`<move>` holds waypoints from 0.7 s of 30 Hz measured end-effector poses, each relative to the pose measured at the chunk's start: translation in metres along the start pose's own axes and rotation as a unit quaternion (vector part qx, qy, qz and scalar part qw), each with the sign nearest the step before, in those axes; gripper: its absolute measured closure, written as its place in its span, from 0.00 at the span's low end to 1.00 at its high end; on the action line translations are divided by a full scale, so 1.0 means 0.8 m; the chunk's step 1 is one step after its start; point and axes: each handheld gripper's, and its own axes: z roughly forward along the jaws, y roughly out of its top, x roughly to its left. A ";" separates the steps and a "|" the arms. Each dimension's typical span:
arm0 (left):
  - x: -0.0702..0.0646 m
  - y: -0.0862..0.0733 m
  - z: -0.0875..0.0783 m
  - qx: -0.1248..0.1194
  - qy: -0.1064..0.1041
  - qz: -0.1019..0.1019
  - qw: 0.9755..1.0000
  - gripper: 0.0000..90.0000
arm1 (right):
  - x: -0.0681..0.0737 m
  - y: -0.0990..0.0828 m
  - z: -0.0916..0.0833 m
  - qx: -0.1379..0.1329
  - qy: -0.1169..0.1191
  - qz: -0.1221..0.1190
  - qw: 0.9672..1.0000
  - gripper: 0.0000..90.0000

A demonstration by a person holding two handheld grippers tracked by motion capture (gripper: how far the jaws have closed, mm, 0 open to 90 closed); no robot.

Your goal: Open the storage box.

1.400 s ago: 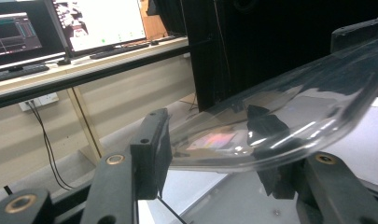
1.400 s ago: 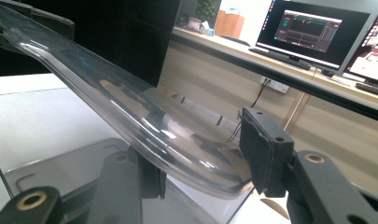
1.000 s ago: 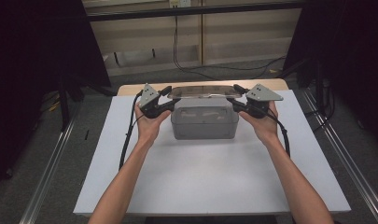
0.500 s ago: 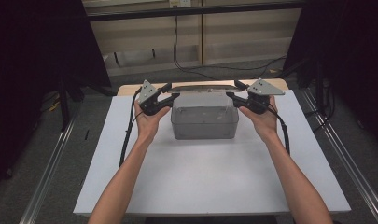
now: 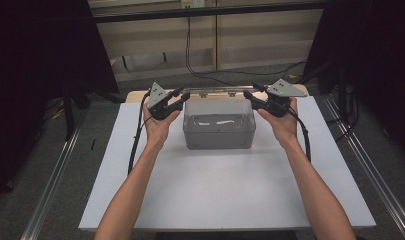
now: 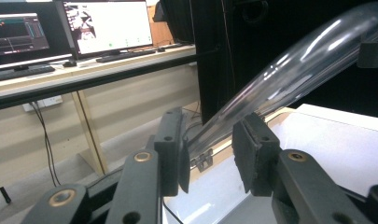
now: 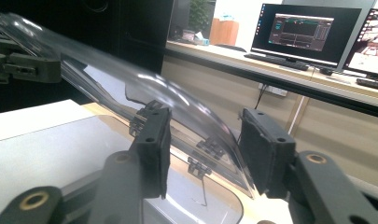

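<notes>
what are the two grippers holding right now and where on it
Both are at the clear hinged lid of the box: the left gripper and the right gripper straddle its end edges, jaws apart; a firm hold cannot be told.

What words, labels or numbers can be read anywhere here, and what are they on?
None can be read.
Monitors on the desk: windows with lines of text and graphs, too small and blurred to read.
Clear box and its lifted lid: no label visible.
Tongs: no markings visible.
</notes>
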 end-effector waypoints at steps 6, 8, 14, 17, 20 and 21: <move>0.002 0.001 0.002 -0.005 0.008 0.003 1.000 0.75 | -0.010 -0.008 0.005 -0.006 0.003 0.017 1.000 0.68; 0.002 0.002 0.003 -0.006 0.011 0.002 1.000 0.76 | -0.014 -0.010 0.005 -0.010 0.003 0.032 0.999 0.69; 0.005 0.004 0.005 -0.006 0.012 0.001 1.000 0.77 | -0.020 -0.014 0.009 -0.015 0.007 0.045 0.999 0.72; 0.008 0.005 0.007 -0.008 0.011 -0.005 1.000 0.78 | -0.024 -0.012 0.013 -0.012 0.012 0.048 0.999 0.71; 0.011 0.005 0.009 -0.013 0.009 -0.014 1.000 0.78 | -0.026 -0.008 0.017 -0.009 0.014 0.043 0.999 0.71; 0.012 0.005 0.010 -0.014 0.011 -0.012 1.000 0.79 | -0.027 -0.008 0.018 -0.008 0.015 0.045 0.999 0.71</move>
